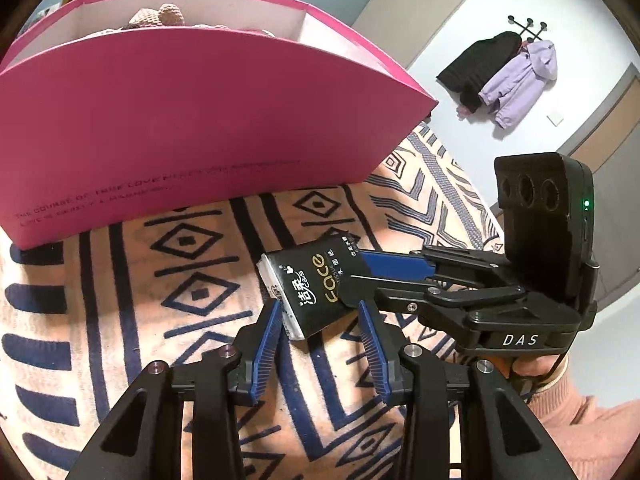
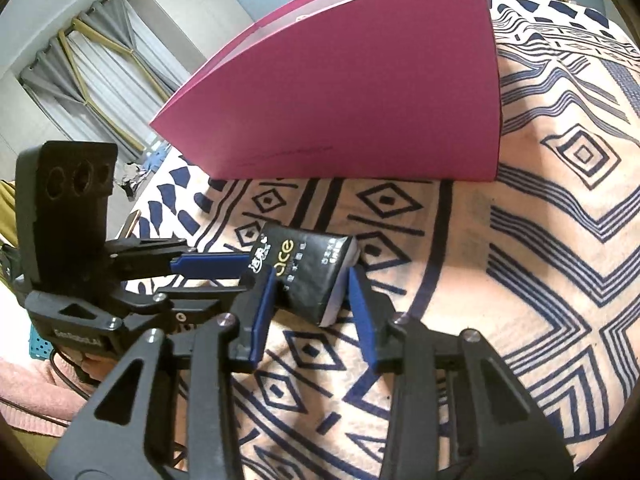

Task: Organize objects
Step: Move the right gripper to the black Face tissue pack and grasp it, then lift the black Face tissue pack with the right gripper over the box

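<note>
A black tissue pack (image 1: 312,280) with gold "Face" lettering lies on the patterned blanket (image 1: 132,320) in front of a tall pink box (image 1: 180,120). My left gripper (image 1: 320,316) has its blue pads against the pack's near corner, shut on it. My right gripper (image 1: 356,274) reaches in from the right, one finger on each side of the pack's other end. In the right wrist view the pack (image 2: 308,268) sits squeezed between the right gripper's (image 2: 312,292) pads. There the left gripper (image 2: 247,274) clamps the pack's left end, with the pink box (image 2: 360,100) just behind.
The pink box holds knitted items (image 1: 160,16) that show above its rim. Blanket (image 2: 540,260) stretches to the right of the box. Coats (image 1: 516,76) hang on the far wall and curtains (image 2: 100,72) cover a window. A pink sleeve (image 1: 592,428) shows behind the right gripper.
</note>
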`<state>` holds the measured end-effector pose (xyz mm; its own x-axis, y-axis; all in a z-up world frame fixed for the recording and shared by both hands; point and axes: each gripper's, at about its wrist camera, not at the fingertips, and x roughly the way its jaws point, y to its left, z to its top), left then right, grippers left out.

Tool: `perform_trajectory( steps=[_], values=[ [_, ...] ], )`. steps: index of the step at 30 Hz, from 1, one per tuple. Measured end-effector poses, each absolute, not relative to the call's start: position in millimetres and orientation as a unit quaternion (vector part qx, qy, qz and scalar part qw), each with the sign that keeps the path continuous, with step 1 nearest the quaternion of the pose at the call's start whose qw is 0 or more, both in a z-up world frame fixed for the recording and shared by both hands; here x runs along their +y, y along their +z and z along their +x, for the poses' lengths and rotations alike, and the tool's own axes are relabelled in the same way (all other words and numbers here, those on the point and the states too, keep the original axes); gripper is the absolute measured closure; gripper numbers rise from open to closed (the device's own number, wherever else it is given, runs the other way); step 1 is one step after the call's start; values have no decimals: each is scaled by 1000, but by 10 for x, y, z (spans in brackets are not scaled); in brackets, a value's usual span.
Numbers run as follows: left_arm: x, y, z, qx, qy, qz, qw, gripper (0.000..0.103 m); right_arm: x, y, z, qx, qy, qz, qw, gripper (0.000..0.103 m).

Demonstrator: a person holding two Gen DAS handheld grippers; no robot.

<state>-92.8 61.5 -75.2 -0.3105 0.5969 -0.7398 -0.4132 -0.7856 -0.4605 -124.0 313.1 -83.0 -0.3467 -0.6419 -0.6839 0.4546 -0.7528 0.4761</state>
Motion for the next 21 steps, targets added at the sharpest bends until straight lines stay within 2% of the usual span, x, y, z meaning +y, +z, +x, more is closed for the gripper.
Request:
perform_trajectory(
  steps=[21],
  values=[
    [681,-375,-768,-64,828,-450,328,63,3166,-523,-1054,-97,-838,419,336,63]
  ],
)
